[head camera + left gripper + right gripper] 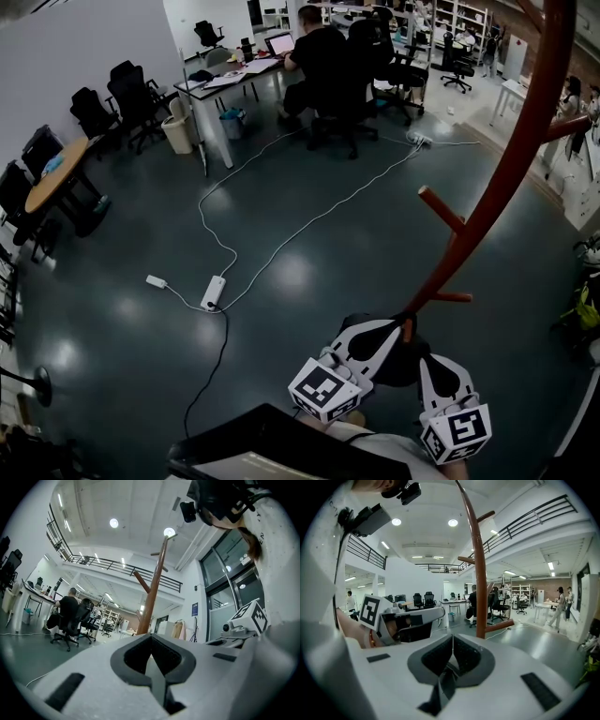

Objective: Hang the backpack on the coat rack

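We hold both grippers low at the foot of the coat rack, whose red-brown pole curves up the right of the head view with short pegs jutting from it. The left gripper points up and right, its tips just beside the bottom of the pole; its own view shows the jaws pressed together with nothing between them. The right gripper lies just to the right of it, near but apart, and its jaws too are clenched on nothing, the pole rising just beyond them in its own view. A dark rounded mass sits between and behind the two grippers at the base of the pole; it may be the backpack, but we cannot tell from this angle, and neither gripper view shows a bag. Nothing hangs on the pegs that we can see. Beyond, on the glossy dark floor, white cables run to a power strip, and a person sits at a desk well away.
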`<move>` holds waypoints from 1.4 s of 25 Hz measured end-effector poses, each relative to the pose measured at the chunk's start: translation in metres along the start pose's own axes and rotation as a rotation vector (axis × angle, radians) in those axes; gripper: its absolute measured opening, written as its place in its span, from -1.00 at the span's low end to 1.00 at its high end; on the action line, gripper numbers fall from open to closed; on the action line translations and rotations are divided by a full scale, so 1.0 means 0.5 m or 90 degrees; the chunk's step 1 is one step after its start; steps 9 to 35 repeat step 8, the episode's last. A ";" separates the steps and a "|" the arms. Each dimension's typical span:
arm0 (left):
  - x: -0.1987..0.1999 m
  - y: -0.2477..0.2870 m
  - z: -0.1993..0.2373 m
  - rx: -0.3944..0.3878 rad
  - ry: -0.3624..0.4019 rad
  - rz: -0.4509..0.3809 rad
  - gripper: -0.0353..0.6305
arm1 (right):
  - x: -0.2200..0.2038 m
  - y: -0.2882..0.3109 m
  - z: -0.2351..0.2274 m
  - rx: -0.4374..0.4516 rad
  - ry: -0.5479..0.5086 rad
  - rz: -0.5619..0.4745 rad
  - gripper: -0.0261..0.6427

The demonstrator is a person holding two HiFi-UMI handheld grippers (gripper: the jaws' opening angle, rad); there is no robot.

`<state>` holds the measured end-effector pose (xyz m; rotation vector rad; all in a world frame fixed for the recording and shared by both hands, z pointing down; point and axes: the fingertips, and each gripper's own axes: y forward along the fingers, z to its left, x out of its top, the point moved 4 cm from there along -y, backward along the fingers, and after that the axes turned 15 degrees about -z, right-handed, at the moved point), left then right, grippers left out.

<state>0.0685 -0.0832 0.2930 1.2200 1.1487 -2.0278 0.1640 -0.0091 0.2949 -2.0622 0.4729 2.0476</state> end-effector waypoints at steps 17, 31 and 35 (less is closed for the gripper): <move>-0.006 0.020 0.021 0.007 -0.004 0.002 -0.87 | -0.001 0.017 -0.020 -0.002 0.004 0.008 -0.85; -0.006 0.020 0.021 0.007 -0.004 0.002 -0.87 | -0.001 0.017 -0.020 -0.002 0.004 0.008 -0.85; -0.006 0.020 0.021 0.007 -0.004 0.002 -0.87 | -0.001 0.017 -0.020 -0.002 0.004 0.008 -0.85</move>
